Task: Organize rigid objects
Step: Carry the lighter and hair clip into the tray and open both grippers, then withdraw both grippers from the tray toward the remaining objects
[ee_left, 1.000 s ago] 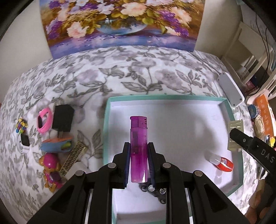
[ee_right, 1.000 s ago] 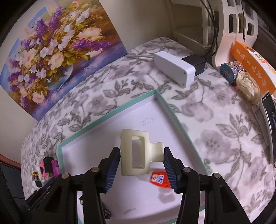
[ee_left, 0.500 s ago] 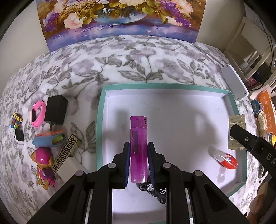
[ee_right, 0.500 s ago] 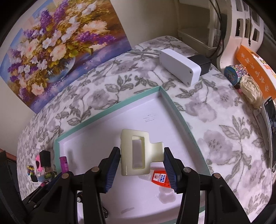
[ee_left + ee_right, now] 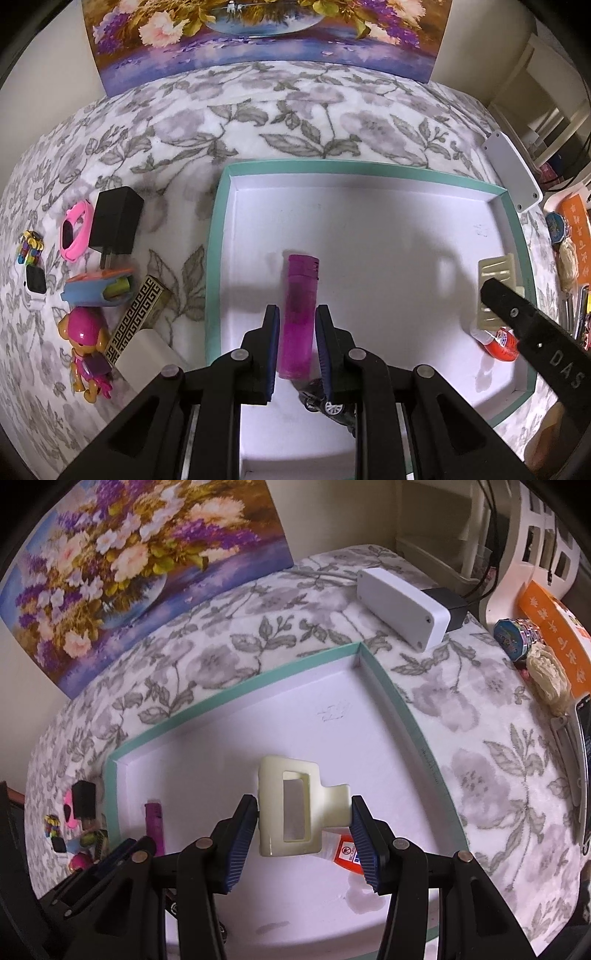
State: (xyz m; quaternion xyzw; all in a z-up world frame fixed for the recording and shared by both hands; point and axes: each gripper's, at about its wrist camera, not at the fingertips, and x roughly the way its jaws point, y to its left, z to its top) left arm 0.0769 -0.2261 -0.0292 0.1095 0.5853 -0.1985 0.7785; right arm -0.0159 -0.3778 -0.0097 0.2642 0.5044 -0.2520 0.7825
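Note:
A teal-rimmed white tray (image 5: 218, 236) lies on the floral cloth. My left gripper (image 5: 297, 325) is open, its fingers standing either side of a purple lighter (image 5: 298, 314) that lies on the tray floor. The lighter also shows in the right wrist view (image 5: 154, 825). My right gripper (image 5: 304, 812) is shut on a cream hair clip (image 5: 295, 805), held above the tray's right part; the clip also shows in the left wrist view (image 5: 495, 284). A red-and-white glue bottle (image 5: 343, 853) lies under the clip. A dark toy car (image 5: 328, 404) lies below my left fingers.
Left of the tray lie a black charger (image 5: 116, 221), pink band (image 5: 75, 229), blue-orange case (image 5: 99, 288), patterned box (image 5: 138, 321), toy figure (image 5: 86, 347) and small watch (image 5: 35, 284). A white box (image 5: 402, 607) and orange pack (image 5: 554, 631) sit right.
My left gripper has opened and let go of the purple lighter, which now lies on the tray floor. The right gripper still holds the clip, slightly lower over the tray.

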